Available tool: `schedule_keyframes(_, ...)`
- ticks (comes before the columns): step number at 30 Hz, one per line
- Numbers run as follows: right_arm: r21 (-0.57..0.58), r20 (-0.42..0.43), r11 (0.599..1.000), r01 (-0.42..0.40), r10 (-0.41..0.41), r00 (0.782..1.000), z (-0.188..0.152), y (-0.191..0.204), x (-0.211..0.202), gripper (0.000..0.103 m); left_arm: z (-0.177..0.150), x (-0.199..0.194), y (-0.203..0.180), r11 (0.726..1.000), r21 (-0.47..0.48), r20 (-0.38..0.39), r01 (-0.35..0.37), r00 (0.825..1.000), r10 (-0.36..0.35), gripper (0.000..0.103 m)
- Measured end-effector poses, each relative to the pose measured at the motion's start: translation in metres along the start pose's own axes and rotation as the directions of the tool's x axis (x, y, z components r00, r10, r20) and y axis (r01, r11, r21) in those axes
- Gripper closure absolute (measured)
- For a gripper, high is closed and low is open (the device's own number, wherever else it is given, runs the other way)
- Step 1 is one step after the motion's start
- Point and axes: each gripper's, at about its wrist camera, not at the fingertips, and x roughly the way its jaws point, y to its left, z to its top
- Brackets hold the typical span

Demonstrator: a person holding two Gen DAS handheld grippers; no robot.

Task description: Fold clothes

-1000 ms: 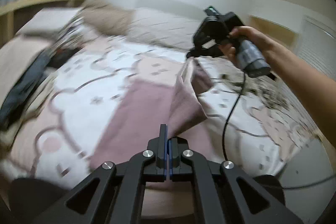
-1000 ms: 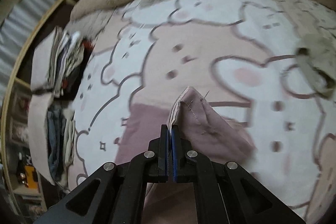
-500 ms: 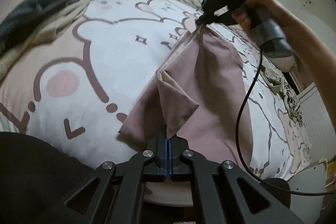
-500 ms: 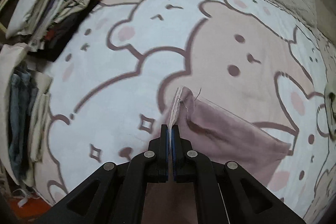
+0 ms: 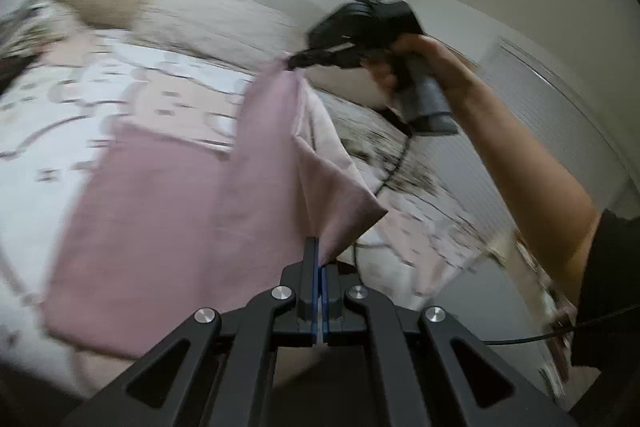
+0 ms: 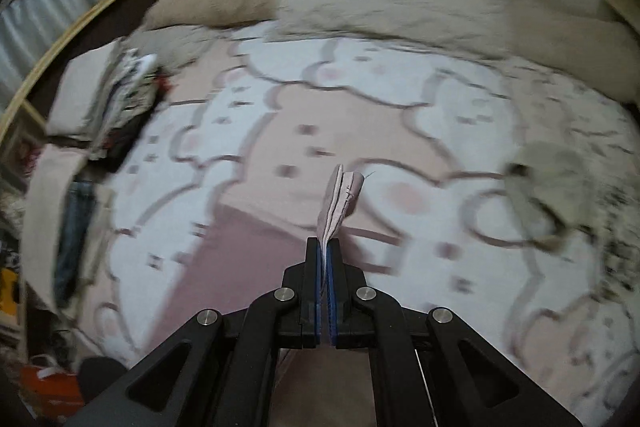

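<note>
Your bear-print bedspread carries stacked clothes at its left; both your left gripper and right gripper pinch the pink garment, lifted higher than before.

The left tongs fill the lower centre of the left wrist view, jaws pressed together on a pinch of pink cloth. In the upper right of that view a bare forearm reaches in from the right edge, its hand wrapped round the grey handle of the right tongs. Their tip points left, closed on the same cloth's upper corner. Both views are motion-blurred.
</note>
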Motion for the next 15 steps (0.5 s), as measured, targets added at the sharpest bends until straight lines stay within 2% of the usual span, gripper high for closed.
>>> schedule_keyframes(3, 0.074, -0.014, 0.996, 0.041, -0.04, 0.999, -0.023, -0.055, -0.006, 0.1, -0.011, 0.039, -0.032, 0.997, 0.074, -0.079, 0.033, 0.996, -0.027, 0.102)
schedule_keyframes(7, 0.187, -0.084, 0.979, 0.077, -0.062, 0.995, -0.059, -0.117, 0.015, 0.1, -0.031, 0.078, -0.053, 0.988, 0.151, -0.176, 0.028, 0.984, -0.001, 0.102)
schedule_keyframes(9, 0.243, -0.123, 0.966, 0.089, -0.06, 0.991, -0.076, -0.14, 0.03, 0.1, -0.038, 0.081, -0.056, 0.982, 0.19, -0.183, 0.019, 0.983, 0.016, 0.102)
schedule_keyframes(12, 0.286, -0.125, 0.956, 0.063, -0.028, 0.992, -0.084, -0.147, 0.036, 0.1, -0.038, 0.064, -0.053, 0.971, 0.237, -0.136, -0.017, 0.989, 0.051, 0.102)
schedule_keyframes(15, 0.269, -0.086, 0.963, 0.014, 0.009, 0.996, -0.075, -0.131, 0.031, 0.1, -0.034, 0.043, -0.029, 0.983, 0.176, -0.108, -0.052, 0.992, 0.071, 0.102)
